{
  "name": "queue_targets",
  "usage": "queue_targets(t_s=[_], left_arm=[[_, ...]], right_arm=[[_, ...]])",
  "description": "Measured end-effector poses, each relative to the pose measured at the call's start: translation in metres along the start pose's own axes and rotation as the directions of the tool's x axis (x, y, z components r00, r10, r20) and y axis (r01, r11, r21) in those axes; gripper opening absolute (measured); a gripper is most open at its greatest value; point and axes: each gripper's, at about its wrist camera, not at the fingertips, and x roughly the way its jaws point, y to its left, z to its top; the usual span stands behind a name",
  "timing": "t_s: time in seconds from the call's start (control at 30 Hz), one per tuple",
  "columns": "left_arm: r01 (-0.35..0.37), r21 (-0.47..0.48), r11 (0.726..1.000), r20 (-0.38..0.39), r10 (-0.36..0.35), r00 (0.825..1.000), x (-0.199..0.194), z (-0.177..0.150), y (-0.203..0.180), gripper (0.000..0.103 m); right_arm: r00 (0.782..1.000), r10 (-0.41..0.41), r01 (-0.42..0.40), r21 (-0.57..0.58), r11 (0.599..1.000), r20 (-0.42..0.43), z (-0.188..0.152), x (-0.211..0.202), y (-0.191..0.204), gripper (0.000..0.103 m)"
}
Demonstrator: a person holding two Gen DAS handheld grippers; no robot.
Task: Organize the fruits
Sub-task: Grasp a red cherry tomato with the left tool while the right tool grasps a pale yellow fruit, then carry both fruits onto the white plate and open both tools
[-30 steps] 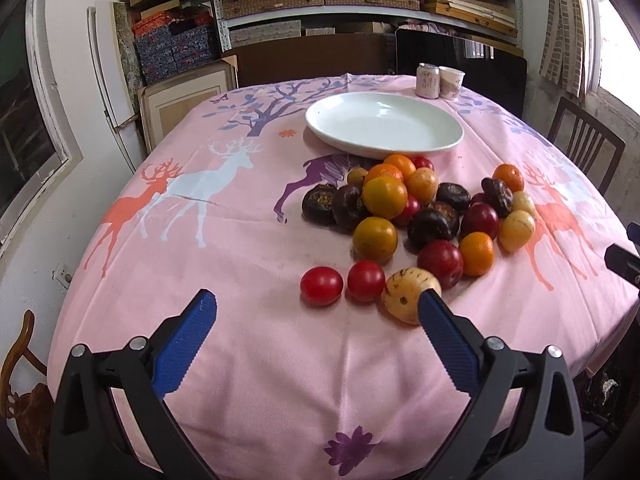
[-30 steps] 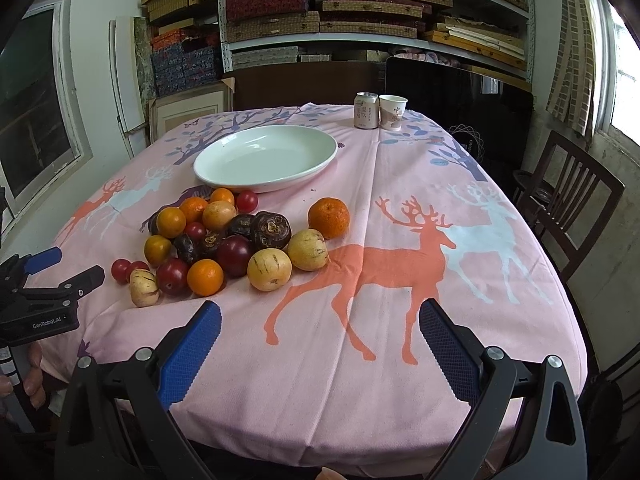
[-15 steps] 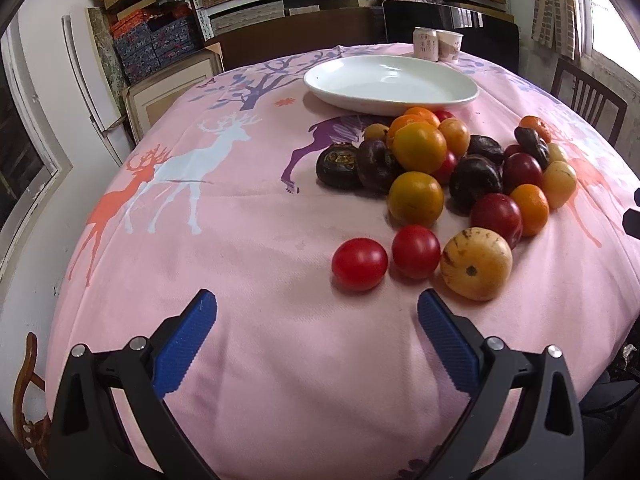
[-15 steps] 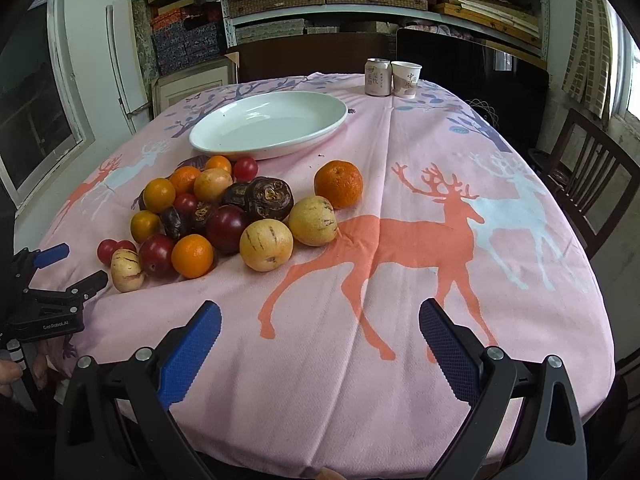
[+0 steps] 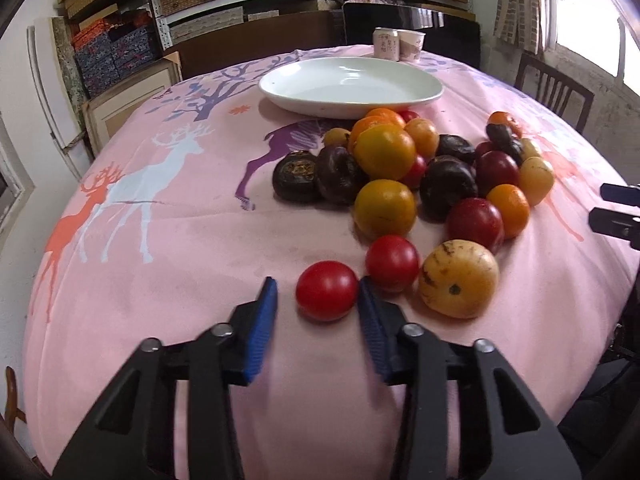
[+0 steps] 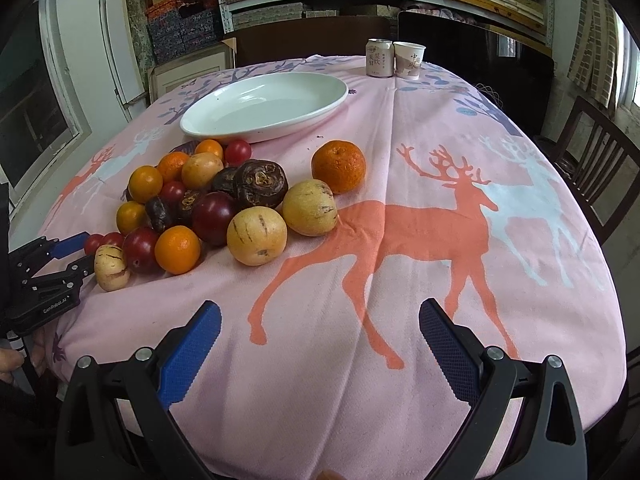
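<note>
A heap of fruit lies on the pink deer tablecloth (image 5: 168, 264): oranges, red tomatoes, dark round fruits and yellow speckled melons. The nearest red tomato (image 5: 327, 291) sits between the blue pads of my left gripper (image 5: 317, 282). Its jaws are closing on the tomato. The right pad touches the tomato and a thin strip of cloth shows at the left pad. A second tomato (image 5: 392, 263) and a yellow melon (image 5: 458, 278) lie just to the right. My right gripper (image 6: 320, 330) hangs open over bare cloth, short of a yellow melon (image 6: 257, 235). The white plate (image 6: 328, 108) is empty.
A drink can (image 6: 379, 58) and a paper cup (image 6: 409, 60) stand at the table's far edge. One orange (image 6: 338, 166) lies apart from the heap. A wooden chair (image 6: 592, 168) is at the right. Shelves with boxes fill the back wall. The left gripper (image 6: 78, 255) shows at the left edge.
My left gripper's jaws went from wide apart to narrow around the front red tomato. Both grippers came lower and closer to the fruit.
</note>
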Motion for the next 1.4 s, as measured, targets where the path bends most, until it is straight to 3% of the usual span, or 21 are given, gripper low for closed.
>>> queue_targets(t_s=[0.07, 0.2, 0.37, 0.4, 0.47, 0.53, 0.77, 0.9, 1.07, 1.4], left_arm=[[-0.003, 0.015, 1.000, 0.009, 0.003, 1.000, 0.000, -0.002, -0.003, 0.029], [0.043, -0.042, 0.998, 0.009, -0.043, 0.999, -0.004, -0.004, 0.005, 0.029], [0.029, -0.116, 0.993, 0.075, -0.021, 0.997, -0.025, -0.003, 0.018, 0.029], [0.022, -0.130, 0.991, 0.089, -0.011, 0.996, -0.029, -0.002, 0.021, 0.029], [0.012, -0.138, 0.990, 0.095, 0.001, 0.996, -0.032, -0.001, 0.025, 0.029], [0.016, -0.140, 0.990, 0.091, -0.003, 0.996, -0.031, -0.003, 0.026, 0.029], [0.024, -0.133, 0.991, 0.076, -0.014, 0.997, -0.025, -0.008, 0.026, 0.029], [0.025, -0.131, 0.991, 0.072, -0.016, 0.997, -0.024, -0.009, 0.026, 0.029], [0.023, -0.126, 0.992, 0.062, -0.015, 0.998, -0.019, -0.008, 0.025, 0.029], [0.050, -0.122, 0.991, 0.112, -0.037, 0.993, -0.034, 0.007, 0.022, 0.029]], right_arm=[[1.000, 0.009, -0.009, 0.000, 1.000, -0.007, 0.000, 0.002, 0.000, 0.099], [0.998, 0.057, -0.057, -0.009, 0.998, -0.023, 0.001, 0.007, 0.002, 0.099], [0.996, 0.089, -0.089, -0.047, 0.995, 0.008, 0.008, 0.010, 0.012, 0.098], [0.995, 0.095, -0.094, -0.062, 0.994, 0.013, 0.011, 0.012, 0.015, 0.096], [0.994, 0.110, -0.110, -0.076, 0.991, 0.005, 0.015, 0.019, 0.019, 0.078], [0.992, 0.129, -0.129, -0.069, 0.989, -0.011, 0.019, 0.029, 0.021, 0.070], [0.986, 0.167, -0.168, -0.070, 0.983, -0.017, 0.027, 0.043, 0.029, 0.049], [0.987, 0.158, -0.158, -0.075, 0.985, -0.002, 0.032, 0.046, 0.033, 0.042], [0.986, 0.167, -0.168, -0.055, 0.984, -0.014, 0.033, 0.050, 0.030, 0.039], [0.965, 0.250, -0.248, -0.036, 0.968, 0.075, 0.039, 0.010, 0.009, 0.039]])
